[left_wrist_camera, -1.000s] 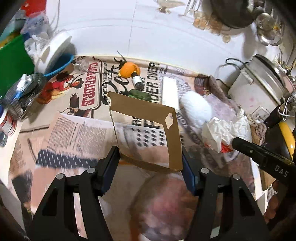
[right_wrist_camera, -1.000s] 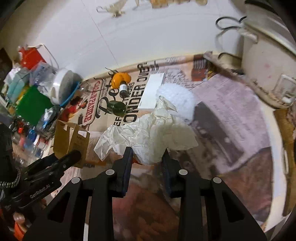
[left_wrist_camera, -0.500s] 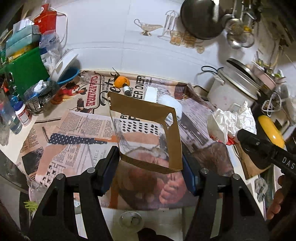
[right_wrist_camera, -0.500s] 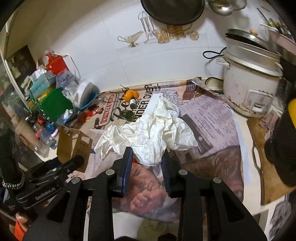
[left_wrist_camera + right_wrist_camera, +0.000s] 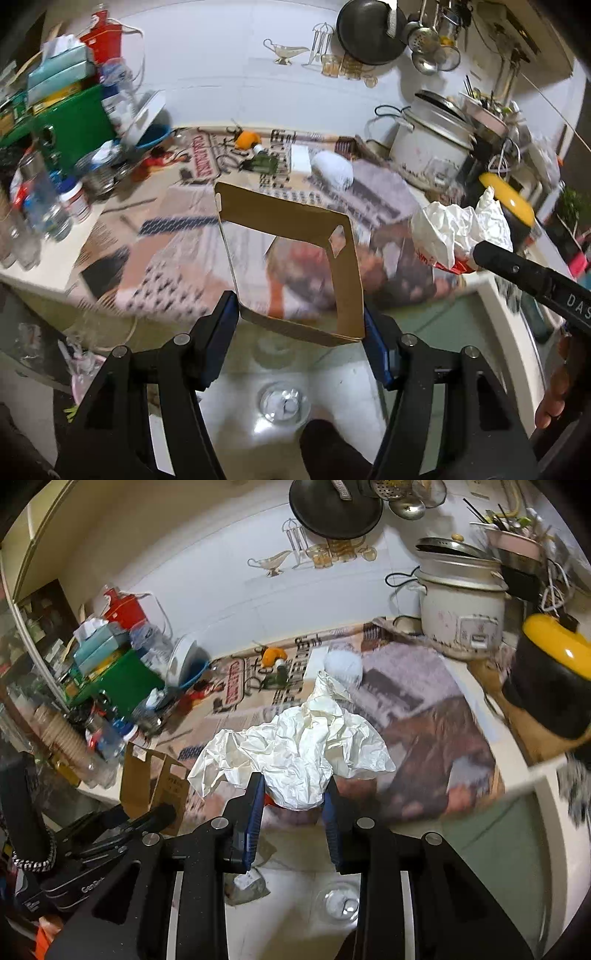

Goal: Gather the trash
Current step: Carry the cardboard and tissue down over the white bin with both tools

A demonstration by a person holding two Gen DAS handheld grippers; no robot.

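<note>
My left gripper (image 5: 300,317) is shut on a brown cardboard sleeve (image 5: 347,273), an empty open frame held by its two side walls in front of the counter's edge. In the right wrist view the same cardboard sleeve (image 5: 147,775) shows at lower left with the left gripper (image 5: 162,812) below it. My right gripper (image 5: 293,794) is shut on a crumpled white paper wrapper (image 5: 299,749) with a bit of red under it. That wrapper (image 5: 454,229) also appears at the right of the left wrist view, on the right gripper's black finger (image 5: 517,266).
Newspaper (image 5: 413,709) covers the counter. A white rice cooker (image 5: 461,616) stands back right, a yellow-lidded black pot (image 5: 550,679) at the right edge. Bottles and a green box (image 5: 118,679) crowd the left. An orange-capped bottle (image 5: 247,140) and white items lie near the wall. A floor drain (image 5: 284,402) lies below.
Both grippers have pulled back and up from the counter with their loads. The view now reaches past the counter's front edge to the tiled floor. Neither grip has changed.
</note>
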